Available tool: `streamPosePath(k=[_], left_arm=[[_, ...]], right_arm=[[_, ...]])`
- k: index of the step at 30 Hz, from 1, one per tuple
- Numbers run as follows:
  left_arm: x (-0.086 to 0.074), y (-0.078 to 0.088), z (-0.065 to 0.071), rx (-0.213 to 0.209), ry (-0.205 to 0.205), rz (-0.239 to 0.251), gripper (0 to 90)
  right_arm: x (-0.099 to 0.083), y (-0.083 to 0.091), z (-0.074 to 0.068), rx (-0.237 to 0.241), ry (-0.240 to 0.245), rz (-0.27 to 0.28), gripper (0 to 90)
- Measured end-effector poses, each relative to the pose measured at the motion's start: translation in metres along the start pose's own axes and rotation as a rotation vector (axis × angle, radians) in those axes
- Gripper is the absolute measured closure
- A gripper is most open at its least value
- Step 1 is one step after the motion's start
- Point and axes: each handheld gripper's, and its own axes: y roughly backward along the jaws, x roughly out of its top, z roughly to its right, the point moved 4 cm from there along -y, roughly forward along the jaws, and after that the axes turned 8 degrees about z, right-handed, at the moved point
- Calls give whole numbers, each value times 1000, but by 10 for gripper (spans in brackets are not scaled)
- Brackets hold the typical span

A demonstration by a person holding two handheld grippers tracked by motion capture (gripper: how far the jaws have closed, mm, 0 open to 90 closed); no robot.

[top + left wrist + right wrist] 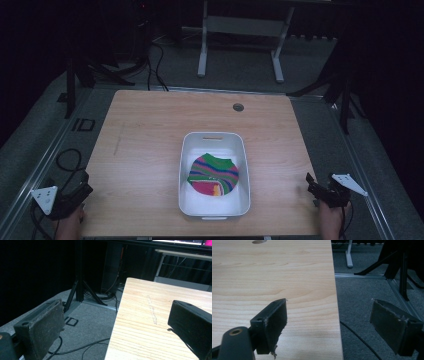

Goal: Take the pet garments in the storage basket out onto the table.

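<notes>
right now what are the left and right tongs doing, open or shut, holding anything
Left tongs: open, holding nothing, at the table's near left corner.
Right tongs: open, holding nothing, straddling the table's right edge.

The high view looks forward and down from above the near edge, taking in the whole wooden surface (150, 150) with the grey floor (240, 65) around it. The left gripper view sits low and close at the surface's left edge, facing along it toward a dark stand (78, 285) in the upper middle of the frame. The right gripper view sits low at the right edge, looking forward. All three share the wooden surface; the round hole (238, 107) appears in the high view and the right gripper view.
</notes>
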Motion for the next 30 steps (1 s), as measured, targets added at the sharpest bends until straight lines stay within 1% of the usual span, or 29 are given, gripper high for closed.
streamPosePath(k=[10, 11, 13, 15, 16, 17, 18, 20, 21, 22, 24, 26, 27, 29, 30], left_arm=[[0, 0, 0, -3, 0, 1, 12], [0, 0, 0, -3, 0, 1, 12], [0, 0, 0, -4, 0, 1, 12], [0, 0, 0, -4, -1, 0, 12], [0, 0, 0, -5, -1, 0, 12], [0, 0, 0, -6, -2, -1, 12], [0, 0, 0, -6, -2, -2, 12], [0, 0, 0, -6, -3, -2, 12], [0, 0, 0, -4, -3, -2, 12], [0, 0, 1, -4, -3, -2, 12], [0, 0, 0, -4, -2, -3, 12], [0, 0, 0, -3, -2, -2, 12], [0, 0, 0, -3, -1, -2, 12], [0, 0, 0, -1, 1, -1, 12], [0, 0, 0, -1, 2, -2, 12]], right_arm=[[0, -1, 0, 13, -3, -8, 138], [0, -2, 0, 18, -8, -22, 138], [-1, -3, -1, 26, -1, -39, 139], [-1, -5, -2, 44, -8, -68, 138], [-1, -6, -1, 42, -13, -73, 138], [-1, -6, 0, 50, -20, -76, 138], [-1, -6, 0, 68, -34, -81, 138], [-2, -6, 1, 87, -45, -86, 141], [-2, -6, 1, 96, -42, -98, 141], [-2, -5, 1, 121, -31, -114, 141], [-2, -4, 1, 139, -20, -133, 141], [-1, -2, 0, 197, -10, -166, 141], [-1, -2, -1, 212, -4, -171, 140], [-1, 0, -3, 284, 11, -191, 140], [-2, 0, -3, 310, 18, -196, 140]])
